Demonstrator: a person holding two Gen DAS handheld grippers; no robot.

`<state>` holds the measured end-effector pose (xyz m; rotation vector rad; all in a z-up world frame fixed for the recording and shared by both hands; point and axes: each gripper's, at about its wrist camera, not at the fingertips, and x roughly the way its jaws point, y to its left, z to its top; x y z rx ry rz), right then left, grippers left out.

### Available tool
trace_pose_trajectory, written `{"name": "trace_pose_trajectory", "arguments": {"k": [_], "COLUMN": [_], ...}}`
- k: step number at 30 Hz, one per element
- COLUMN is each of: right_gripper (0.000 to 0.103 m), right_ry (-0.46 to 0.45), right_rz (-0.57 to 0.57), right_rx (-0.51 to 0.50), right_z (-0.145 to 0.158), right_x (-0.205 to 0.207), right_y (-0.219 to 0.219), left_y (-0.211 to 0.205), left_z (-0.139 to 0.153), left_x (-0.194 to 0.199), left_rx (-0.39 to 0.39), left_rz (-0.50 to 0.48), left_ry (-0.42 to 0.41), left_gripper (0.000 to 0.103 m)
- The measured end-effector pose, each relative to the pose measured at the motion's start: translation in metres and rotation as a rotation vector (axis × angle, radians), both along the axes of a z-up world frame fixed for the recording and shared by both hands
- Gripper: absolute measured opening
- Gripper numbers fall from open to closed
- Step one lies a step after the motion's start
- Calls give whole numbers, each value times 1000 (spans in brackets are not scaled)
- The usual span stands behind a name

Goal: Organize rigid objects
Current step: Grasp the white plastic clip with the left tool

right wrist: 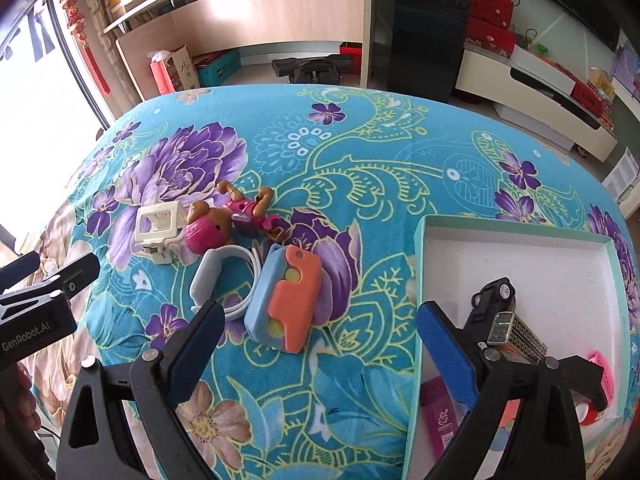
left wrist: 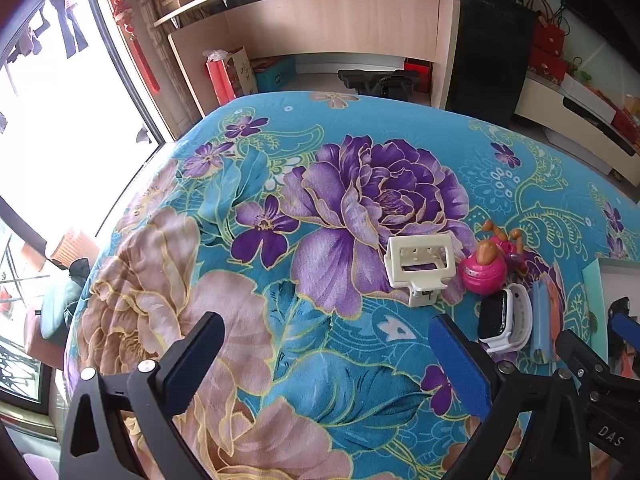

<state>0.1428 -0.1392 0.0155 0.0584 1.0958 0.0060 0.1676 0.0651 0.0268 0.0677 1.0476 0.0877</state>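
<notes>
Reading from your left, your left gripper (left wrist: pixel 326 356) hangs spread wide and empty over the flowered bedspread (left wrist: pixel 256 184), angled toward the loose cluster rather than committed to any one piece. Nearest its line is the white clip (right wrist: pixel 158 232), standing on the cloth with the pink doll's round base (right wrist: pixel 208 234) just beside it and the doll's body (right wrist: pixel 250 212) sprawled behind. Next comes the smartwatch (left wrist: pixel 502 318), resting on its side with its pale strap looped, and against it the blue and orange toy (right wrist: pixel 286 300), which lies flat, an easy broad face for a pinch across its width.

Your right gripper (right wrist: pixel 320 350) is likewise released and carries nothing; it hovers between that toy and the teal-rimmed box (right wrist: pixel 420 280). The box already holds a black toy car (right wrist: pixel 494 294), a patterned block (right wrist: pixel 520 340) and some pink pieces, so sorting looks partly done. You are probably best placed to take the blue and orange toy, since it sits nearest the box wall.
</notes>
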Motion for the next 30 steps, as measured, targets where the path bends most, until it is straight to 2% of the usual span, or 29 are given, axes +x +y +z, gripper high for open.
{"name": "trace_pose_trajectory", "arguments": {"k": [18,22,24,30], "right_gripper": [95,90,83,77], "right_ry": [5,16,9,27], "right_rz": [-38,-23,-24,-47], "right_rx": [-40,-35,-19,-2], "right_z": [-16,-21,-21,-26], "right_x": [14,16,17,20], "right_y": [0,3,2,-3], "left_y": [-9,-13,-15,-22], "left_z": [-31,-35,-35,-39], "left_x": [24,29,31,38], "left_rx": [-67,-66,-69,-101], "left_rz": [-24,-28,-31,-36], "left_ry": [69,83,78,83], "left_gripper": [103,103,103,103]}}
